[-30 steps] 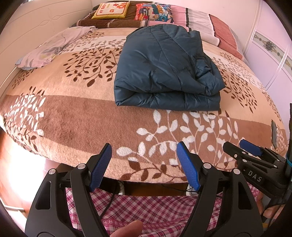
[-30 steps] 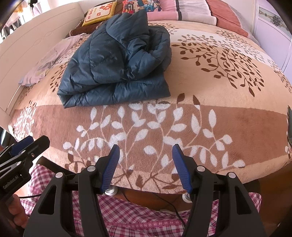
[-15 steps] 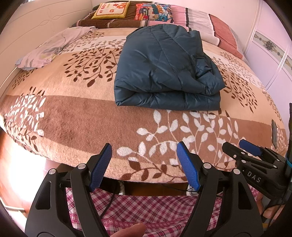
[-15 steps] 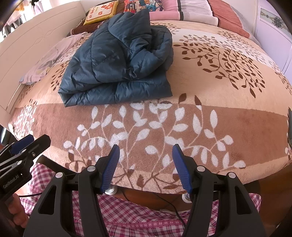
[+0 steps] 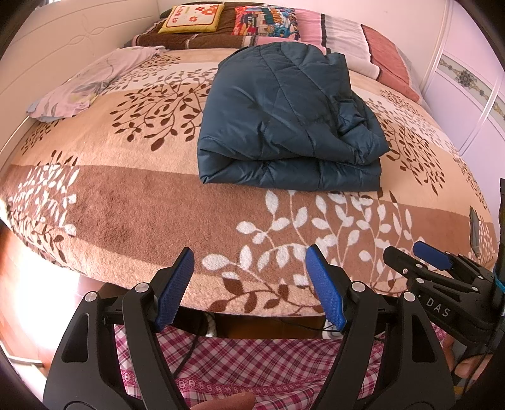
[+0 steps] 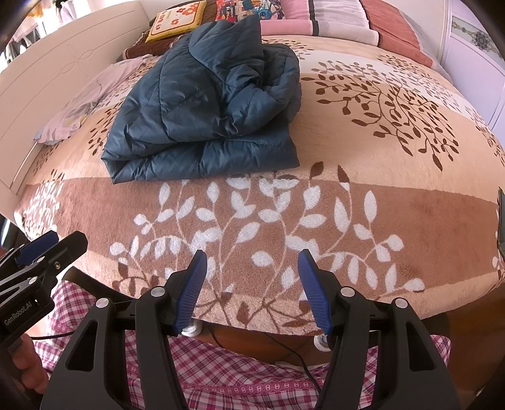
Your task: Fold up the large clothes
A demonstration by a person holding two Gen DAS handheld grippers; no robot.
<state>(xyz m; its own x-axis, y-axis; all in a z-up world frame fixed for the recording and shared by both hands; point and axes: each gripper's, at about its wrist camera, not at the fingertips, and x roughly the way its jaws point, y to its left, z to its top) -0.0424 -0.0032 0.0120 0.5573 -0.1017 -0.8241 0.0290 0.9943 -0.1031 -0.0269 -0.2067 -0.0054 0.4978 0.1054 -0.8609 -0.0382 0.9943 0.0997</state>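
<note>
We see a bed (image 5: 132, 202) filling most of both views, covered by a brown and beige blanket (image 6: 363, 202) printed with leaves and branches. At the far end lie striped bedding (image 5: 344, 34) and two cushions, a yellow one (image 5: 189, 19) with orange flowers and a cartoon-print one (image 5: 265, 20). A white headboard (image 5: 60, 41) runs along the left side, and white cupboard doors (image 5: 467, 82) stand at the right.

On the middle of the blanket lies the jacket (image 5: 284, 123), a dark teal quilted one, folded into a thick bundle with its rolled edge toward us; the right side of the bundle is rumpled. A pale lilac cloth (image 5: 91, 82) lies crumpled to its left, near the headboard and well apart from the jacket.

Below the bed edge we see pink checked fabric (image 6: 240, 375) on the person's lap, with a thin black cable across it.

The left gripper (image 5: 249, 284) hangs at the near edge of the bed, well short of the jacket, its blue pads (image 5: 175, 287) spread wide with nothing between them. The right gripper (image 6: 252, 285) sits just beside it, jaws likewise parted and empty, over the leaf pattern. A thin dark object (image 5: 473, 225) lies at the blanket's right edge; we cannot tell what it is.
</note>
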